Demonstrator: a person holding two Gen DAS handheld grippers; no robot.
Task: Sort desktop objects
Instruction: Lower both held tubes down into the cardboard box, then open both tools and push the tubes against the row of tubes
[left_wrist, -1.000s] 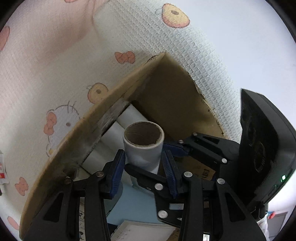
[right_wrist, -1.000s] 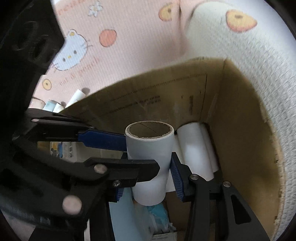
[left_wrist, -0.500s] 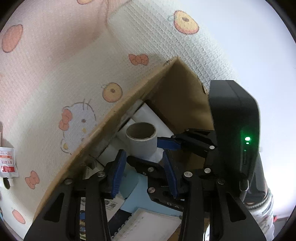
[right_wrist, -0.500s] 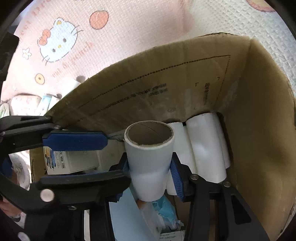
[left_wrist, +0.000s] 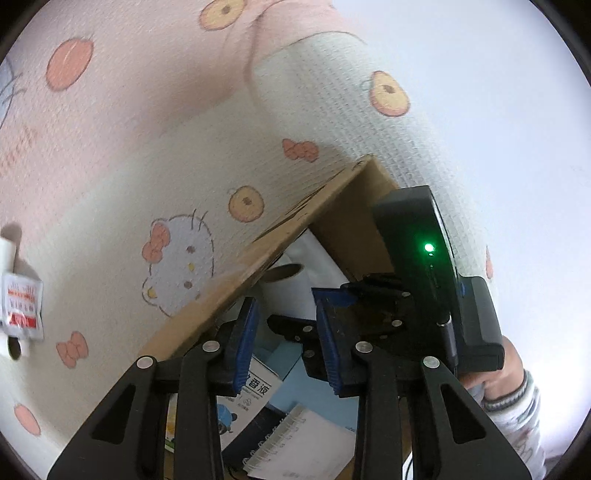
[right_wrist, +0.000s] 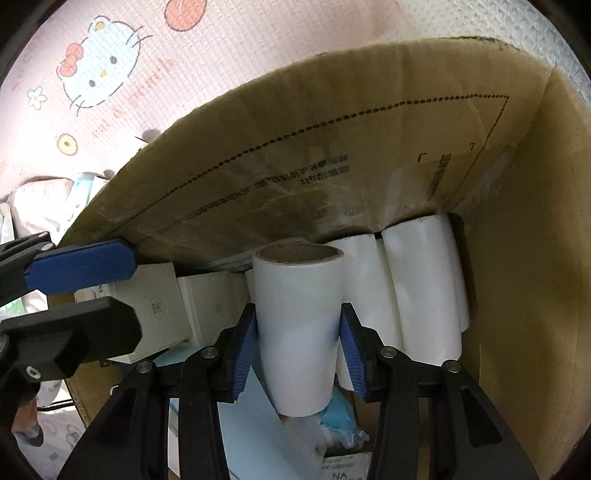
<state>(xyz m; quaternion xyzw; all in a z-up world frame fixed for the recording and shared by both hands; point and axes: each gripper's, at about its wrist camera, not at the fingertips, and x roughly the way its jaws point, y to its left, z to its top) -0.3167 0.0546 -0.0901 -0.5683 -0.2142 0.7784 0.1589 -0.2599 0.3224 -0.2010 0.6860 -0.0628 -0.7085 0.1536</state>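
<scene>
Right claw (right_wrist: 295, 350) grips white paper-wrapped roll with cardboard core (right_wrist: 299, 317) mid-body, upright inside brown cardboard box (right_wrist: 517, 258) beside like rolls; left claw (left_wrist: 284, 332), empty, jaws just narrowing; roll judged light, hollow, crushable, slick-skinned: hold mid-wall, gently.

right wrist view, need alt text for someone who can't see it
The right gripper clamps an upright white roll with a brown cardboard core, inside an open cardboard box. More white rolls stand against the box's far wall to its right, and a pale carton lies to its left. The left gripper's blue-padded fingers show at the left edge, holding nothing.
</scene>
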